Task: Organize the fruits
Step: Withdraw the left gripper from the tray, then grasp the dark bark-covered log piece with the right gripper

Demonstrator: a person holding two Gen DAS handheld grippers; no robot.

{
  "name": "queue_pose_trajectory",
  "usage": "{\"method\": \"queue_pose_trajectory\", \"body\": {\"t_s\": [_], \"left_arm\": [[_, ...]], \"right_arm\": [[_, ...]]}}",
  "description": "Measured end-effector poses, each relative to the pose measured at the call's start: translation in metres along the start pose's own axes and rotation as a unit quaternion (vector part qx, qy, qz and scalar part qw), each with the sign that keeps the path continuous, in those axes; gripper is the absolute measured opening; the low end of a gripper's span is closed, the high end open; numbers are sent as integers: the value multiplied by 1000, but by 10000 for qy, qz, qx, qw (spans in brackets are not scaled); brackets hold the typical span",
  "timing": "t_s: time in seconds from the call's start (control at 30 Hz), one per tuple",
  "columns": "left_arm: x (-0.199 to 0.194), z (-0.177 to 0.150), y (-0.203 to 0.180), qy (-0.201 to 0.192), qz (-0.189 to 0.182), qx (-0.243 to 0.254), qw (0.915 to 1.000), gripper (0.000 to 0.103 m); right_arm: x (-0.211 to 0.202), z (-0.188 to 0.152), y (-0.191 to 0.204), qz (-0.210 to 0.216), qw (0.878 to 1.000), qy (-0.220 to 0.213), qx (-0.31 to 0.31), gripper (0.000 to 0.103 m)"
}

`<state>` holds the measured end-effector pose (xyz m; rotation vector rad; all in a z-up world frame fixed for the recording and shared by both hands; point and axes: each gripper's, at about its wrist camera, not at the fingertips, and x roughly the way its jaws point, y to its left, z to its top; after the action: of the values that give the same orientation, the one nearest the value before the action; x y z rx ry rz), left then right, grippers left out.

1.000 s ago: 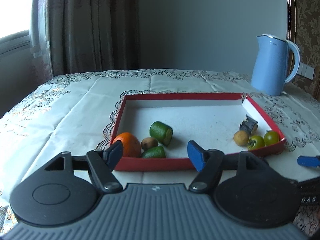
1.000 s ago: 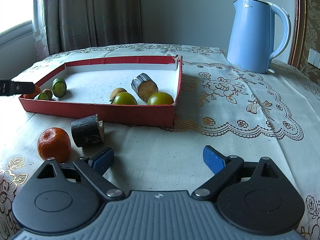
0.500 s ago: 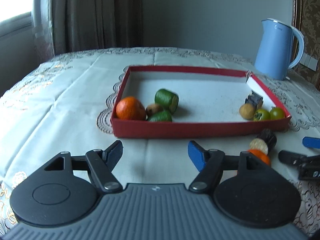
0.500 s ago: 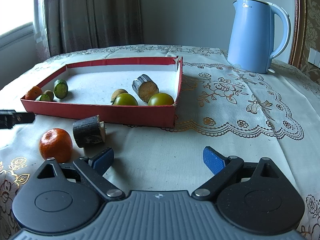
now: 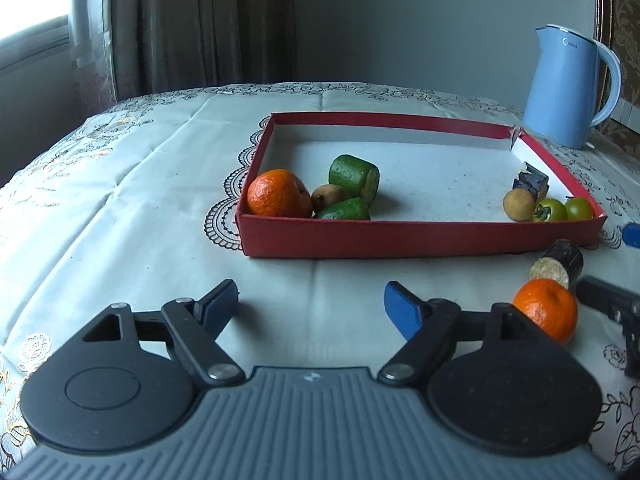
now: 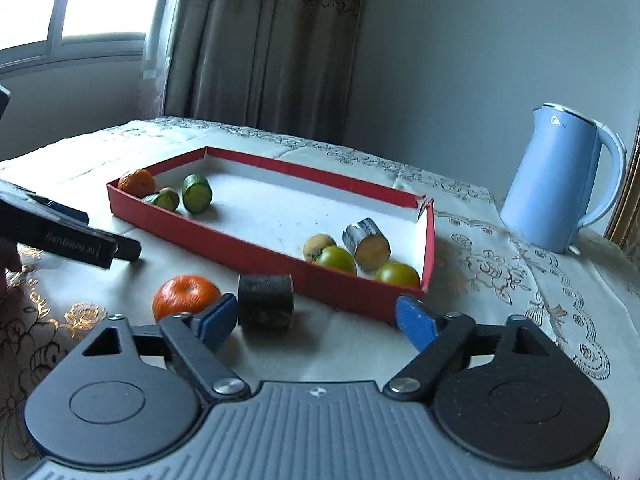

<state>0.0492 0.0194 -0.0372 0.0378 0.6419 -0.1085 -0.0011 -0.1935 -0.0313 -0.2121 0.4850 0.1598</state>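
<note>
A red tray lies on the tablecloth. At its left end sit an orange, a small brown fruit and green cucumber pieces. At its right end sit two green tomatoes, a yellowish fruit and a dark cane piece. Outside the tray's front lie a second orange and a dark cane piece. My left gripper is open and empty, short of the tray. My right gripper is open, its left finger between the orange and cane piece.
A blue kettle stands at the table's back right. Curtains and a window are behind the table. The left gripper's fingers show in the right wrist view. The right gripper's fingers show at the right edge of the left wrist view.
My left gripper has pulled back from the tray, open. My right gripper has moved forward and tilted toward the loose cane piece and orange.
</note>
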Motion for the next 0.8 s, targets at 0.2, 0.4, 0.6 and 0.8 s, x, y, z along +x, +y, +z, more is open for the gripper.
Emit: {"method": "queue_pose_trajectory", "body": {"t_s": [0.2,0.4,0.6,0.8], "left_arm": [[2,0,0,-5,-35,0,10000,85],[2,-1,4,-14,-70,-96,9999,87],[3,-1,6,-3,-126,-141,9998,92],[2,-1,6,7,-145,-144,9998,95]], "right_arm": [[13,3,1,266,9994,195,73,69],[18,6,10,385,9990,182,-94,59],[22,9,15,491,9986,183,-115,43],[22,10,12,706,9970,315,93,37]]}}
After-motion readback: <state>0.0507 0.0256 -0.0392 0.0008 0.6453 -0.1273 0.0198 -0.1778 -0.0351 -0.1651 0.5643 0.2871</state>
